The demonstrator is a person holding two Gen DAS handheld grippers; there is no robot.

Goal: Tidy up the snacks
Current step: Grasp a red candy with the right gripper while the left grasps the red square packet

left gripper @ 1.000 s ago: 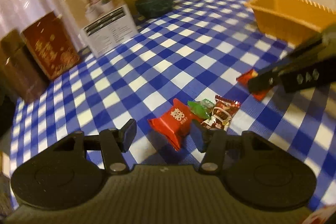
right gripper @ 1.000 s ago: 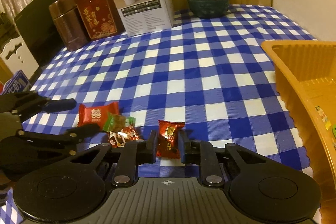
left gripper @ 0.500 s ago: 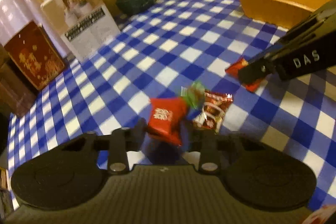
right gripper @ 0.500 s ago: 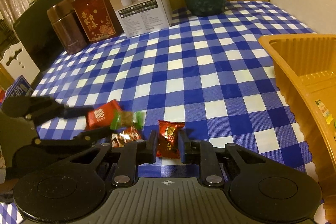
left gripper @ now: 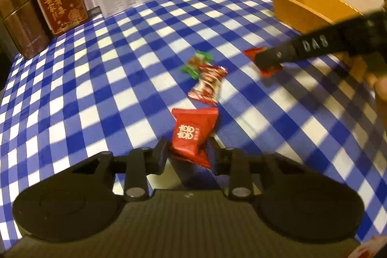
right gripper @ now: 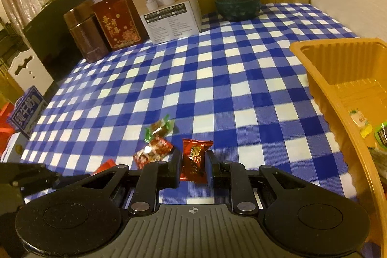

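The left gripper (left gripper: 187, 154) has a bright red snack packet (left gripper: 193, 134) between its fingers, and its jaws are opening around it. The right gripper (right gripper: 193, 168) is clamped on a dark red candy (right gripper: 194, 158) resting low over the blue checked tablecloth (right gripper: 217, 79). Only the left wrist view shows the right gripper from outside, reaching in beside the orange tray (left gripper: 307, 6). Only the right wrist view looks into that tray (right gripper: 338, 79), where a few wrappers lie. 2 loose sweets, a green-wrapped candy (right gripper: 159, 127) and a red-and-white candy (right gripper: 152, 151), touch each other on the cloth.
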